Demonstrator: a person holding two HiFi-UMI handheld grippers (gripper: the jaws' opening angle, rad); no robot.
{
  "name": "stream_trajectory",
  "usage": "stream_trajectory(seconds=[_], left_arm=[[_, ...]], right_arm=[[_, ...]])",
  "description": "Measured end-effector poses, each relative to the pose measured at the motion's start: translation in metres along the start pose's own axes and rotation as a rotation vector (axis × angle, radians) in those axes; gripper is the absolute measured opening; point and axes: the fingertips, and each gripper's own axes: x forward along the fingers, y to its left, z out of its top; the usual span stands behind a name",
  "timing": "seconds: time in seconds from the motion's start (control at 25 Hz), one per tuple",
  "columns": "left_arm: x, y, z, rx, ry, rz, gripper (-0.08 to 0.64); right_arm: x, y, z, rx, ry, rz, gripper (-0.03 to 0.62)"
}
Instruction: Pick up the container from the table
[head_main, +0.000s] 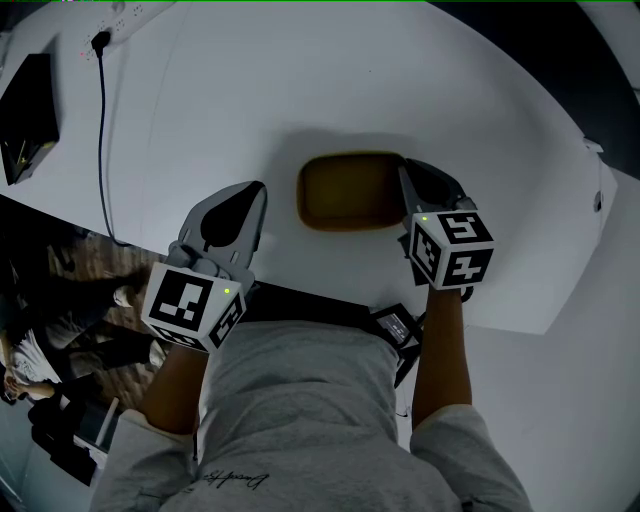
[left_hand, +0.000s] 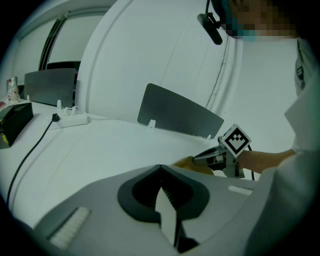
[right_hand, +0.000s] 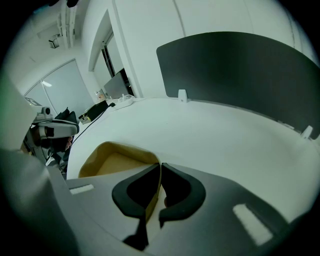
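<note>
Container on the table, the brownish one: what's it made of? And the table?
The container looks like pressed paper pulp or thin cardboard: matte tan, with a thin wall and rounded corners. It could be plastic, though. The table seems a smooth white laminate, showing only a soft sheen.

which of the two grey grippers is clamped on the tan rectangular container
The right gripper: its jaws pinch one end wall of the tan rectangular container. The left gripper hangs apart from it, jaws together on nothing.
</note>
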Motion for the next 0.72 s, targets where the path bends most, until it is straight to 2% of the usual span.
stream_trajectory(seconds=[0.72], left_arm=[[-0.02,-0.01,0.015,0.036,-0.045,-0.005,0.0]], right_arm=[[-0.029,0.007,0.006,0.009,-0.041,-0.024,0.028]])
